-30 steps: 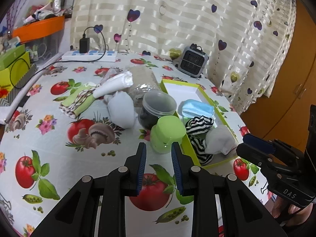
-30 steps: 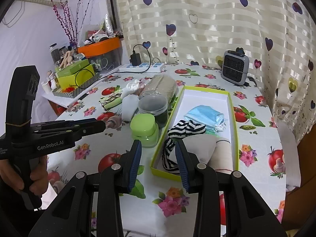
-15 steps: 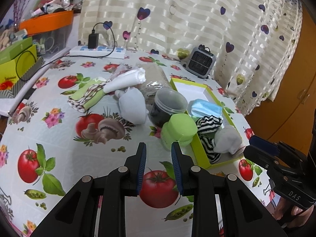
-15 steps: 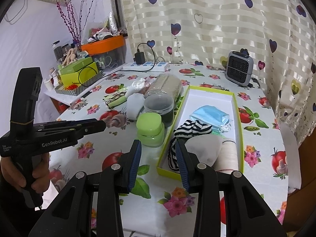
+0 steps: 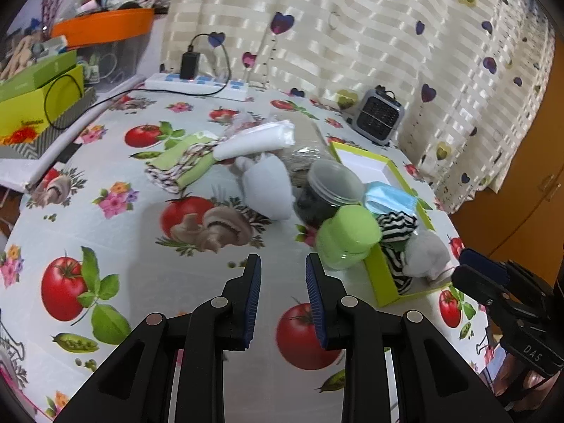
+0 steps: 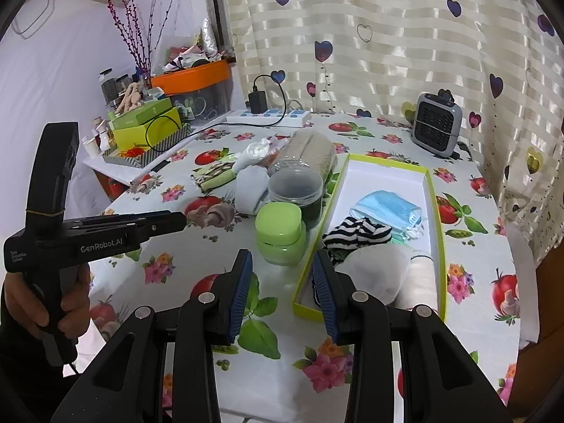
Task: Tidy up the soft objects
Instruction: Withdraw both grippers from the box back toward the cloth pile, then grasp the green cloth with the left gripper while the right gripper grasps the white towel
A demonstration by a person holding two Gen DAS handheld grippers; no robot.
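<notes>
My left gripper [image 5: 283, 275] hangs over the tablecloth [image 5: 105, 253] w/ jaws apart, nothing btwn them. My right gripper [image 6: 282, 271] likewise: jaws apart, empty, near the front end of the yellow-green box [image 6: 436, 211].

Soft stuff in the box: blue face masks [image 6: 386, 211], pleated, lying roughly across the box, ear loops at the right end. Just in front of them a black/white striped sock [image 6: 356, 234], crumpled, long axis running down along the box's left wall toward me. Nearest me a white sock [image 6: 373, 268], bunched, w/ a cream piece [image 6: 421, 278] touching it on the right; can't tell which way either points.

Soft stuff outside the box, left of it on the cloth: a pale grey-white sock [image 5: 268, 187], wide end toward me, narrow end pointing away to the back. Behind it a white rolled cloth [image 5: 257, 141], long axis left-right, slightly tilted up at the right end. Left of that a folded green cloth w/ striped edge [image 5: 179, 165], long axis diagonal, far end up-right.

Btwn these and the box: a clear jar w/ dark contents [image 5: 329, 194], upright, and a green lidded tub [image 5: 347, 238] just in front of it, right beside the box wall. A clear bag of beige stuff [image 6: 310, 151] lies behind the jar.
</notes>
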